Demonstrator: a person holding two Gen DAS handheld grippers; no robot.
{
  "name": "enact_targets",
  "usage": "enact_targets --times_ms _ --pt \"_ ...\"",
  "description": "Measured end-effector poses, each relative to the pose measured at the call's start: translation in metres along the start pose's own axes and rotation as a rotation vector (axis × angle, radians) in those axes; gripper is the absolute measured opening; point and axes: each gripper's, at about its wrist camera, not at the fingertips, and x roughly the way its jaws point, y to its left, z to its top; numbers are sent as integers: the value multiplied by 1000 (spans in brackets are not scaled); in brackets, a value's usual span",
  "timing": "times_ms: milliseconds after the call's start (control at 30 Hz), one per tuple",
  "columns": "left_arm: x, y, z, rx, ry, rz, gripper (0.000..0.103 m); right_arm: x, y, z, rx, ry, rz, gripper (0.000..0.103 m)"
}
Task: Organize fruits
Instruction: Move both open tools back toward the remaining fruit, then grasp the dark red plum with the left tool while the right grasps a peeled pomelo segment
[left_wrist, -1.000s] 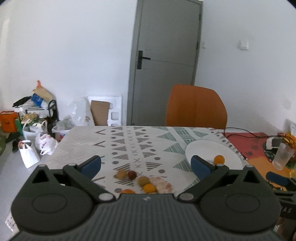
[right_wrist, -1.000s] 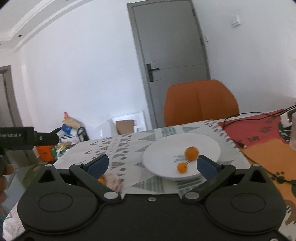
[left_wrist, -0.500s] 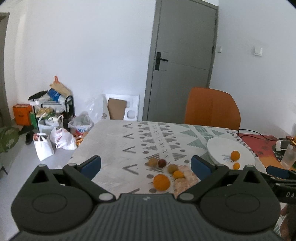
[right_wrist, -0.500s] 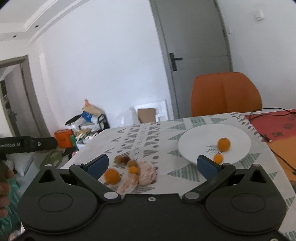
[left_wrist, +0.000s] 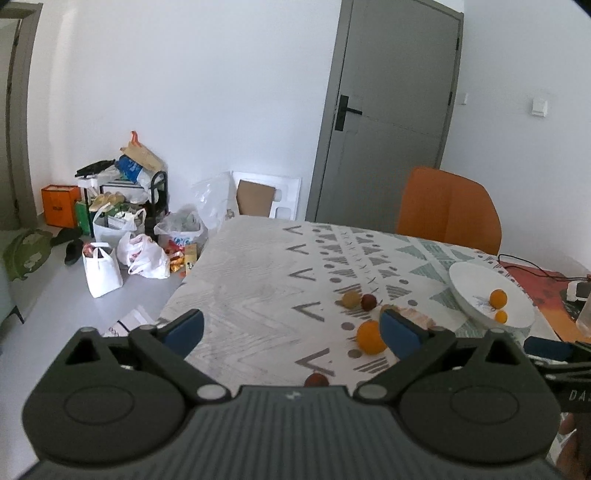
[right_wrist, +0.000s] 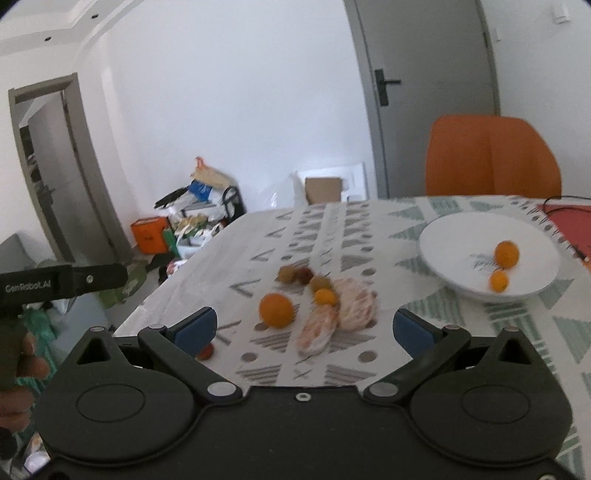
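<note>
- White plate (right_wrist: 461, 229): stood on the patterned tablecloth (left_wrist: 258, 273), toward the table's far right side; taken as the landmark for the entries below.
- Two oranges on the plate: a larger one (right_wrist: 506, 253) and a smaller one (right_wrist: 499, 280), close together, the smaller on the near side of the larger.
- Large orange (right_wrist: 277, 310): lay on the cloth well to the left of the plate, nearer the camera.
- Small orange fruit (right_wrist: 325, 296): between the large orange and the plate, just beside a greenish round fruit (right_wrist: 320, 283).
- Brownish-yellow fruit (left_wrist: 351, 299) and dark red fruit (left_wrist: 368, 302): side by side, left of the plate and farther from the camera than the large orange.
- Pale pink netting or wrapper (right_wrist: 340, 314): lay left of the plate, touching the small orange fruit; what it was exactly could not be told.
- Small red fruit (left_wrist: 316, 380): farthest from the plate, at the near table edge, partly hidden by the left gripper's body.
- Left gripper (left_wrist: 291, 328): fingers spread wide, nothing between them, held above the cloth left of the plate.
- Right gripper (right_wrist: 304, 330): fingers spread wide and empty, pointed at the loose fruit, plate to its right.
- Orange chair (left_wrist: 448, 208): stood behind the table, beyond the plate.
</note>
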Motion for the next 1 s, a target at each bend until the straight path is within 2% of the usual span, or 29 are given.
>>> enact_targets --times_ms 133,433,533,633,733,800,867,1000 --pt "5 7 -8 -9 5 5 99 6 13 -7 -48 7 -6 103" --pt "31 19 -24 -44 60 -12 82 20 15 -16 -57 -16 -20 101" --pt "42 19 -29 -41 77 -39 77 29 14 -18 -52 -7 -27 90" --pt "51 12 -33 -10 84 -79 74 37 10 -20 -39 5 -30 84" --pt "62 6 -38 25 91 -89 63 48 6 -23 -26 25 -38 76" --pt "73 4 -42 16 115 -103 53 54 4 -24 -17 38 -45 73" --pt "82 5 -45 -5 139 -112 47 61 2 -25 -10 54 -55 70" --pt "95 7 -52 -13 165 -123 43 73 -3 -28 -5 81 -66 69"
